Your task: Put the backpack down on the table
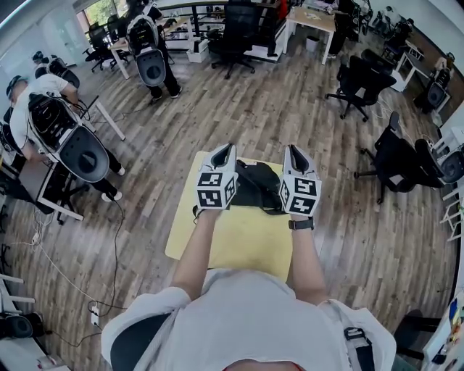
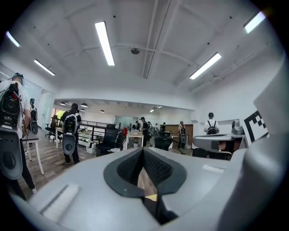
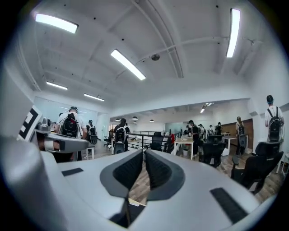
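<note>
A black backpack (image 1: 257,185) lies on the far end of the small yellow table (image 1: 239,243), straps spread to both sides. Both grippers are held high above it, pointing level across the room. My left gripper (image 1: 224,151) is over the backpack's left side and my right gripper (image 1: 296,152) over its right side. In the left gripper view the left gripper (image 2: 143,151) has its fingertips together with nothing held. The right gripper (image 3: 144,152) looks the same in its own view, tips touching and empty. Below both tips, bits of yellow table and black fabric show through the gap.
People wearing backpack rigs stand at the left (image 1: 51,123) and far left (image 1: 148,51). Black office chairs (image 1: 395,163) stand to the right, with another (image 1: 359,83) further back. Desks (image 1: 312,18) line the far side. Cables (image 1: 109,268) trail over the wooden floor to the left of the table.
</note>
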A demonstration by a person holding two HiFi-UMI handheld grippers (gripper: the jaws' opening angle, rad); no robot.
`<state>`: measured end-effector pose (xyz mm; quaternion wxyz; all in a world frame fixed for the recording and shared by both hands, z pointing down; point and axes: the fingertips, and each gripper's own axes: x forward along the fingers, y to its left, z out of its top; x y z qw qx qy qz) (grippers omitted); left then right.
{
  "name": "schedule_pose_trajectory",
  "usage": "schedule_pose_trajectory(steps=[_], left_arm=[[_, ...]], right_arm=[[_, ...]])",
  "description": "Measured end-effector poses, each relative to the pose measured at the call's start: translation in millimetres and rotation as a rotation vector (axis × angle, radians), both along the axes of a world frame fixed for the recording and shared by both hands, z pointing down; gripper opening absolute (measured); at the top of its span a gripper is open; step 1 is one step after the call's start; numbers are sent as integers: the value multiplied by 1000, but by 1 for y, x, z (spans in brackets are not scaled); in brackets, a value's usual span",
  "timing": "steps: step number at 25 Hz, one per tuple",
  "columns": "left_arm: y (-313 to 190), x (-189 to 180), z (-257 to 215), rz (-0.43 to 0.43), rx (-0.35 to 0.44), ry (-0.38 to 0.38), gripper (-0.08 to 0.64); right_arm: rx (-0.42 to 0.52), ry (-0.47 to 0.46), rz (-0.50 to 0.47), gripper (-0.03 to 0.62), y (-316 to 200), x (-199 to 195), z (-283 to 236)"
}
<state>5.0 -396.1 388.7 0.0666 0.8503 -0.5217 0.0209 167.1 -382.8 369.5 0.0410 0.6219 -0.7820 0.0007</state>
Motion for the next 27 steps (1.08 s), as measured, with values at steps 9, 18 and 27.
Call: schedule_pose_trajectory(steps=[9, 18, 27], left_arm=[[15, -3, -46, -27, 93, -8, 9], [26, -2, -40, 11, 110, -3, 11], [20, -4, -29, 32, 108, -7, 11]], right_arm=[[54, 55, -16, 11, 16, -8, -29], [67, 68, -29, 11, 27, -23, -31], [47, 70, -7, 11, 24, -26, -18]])
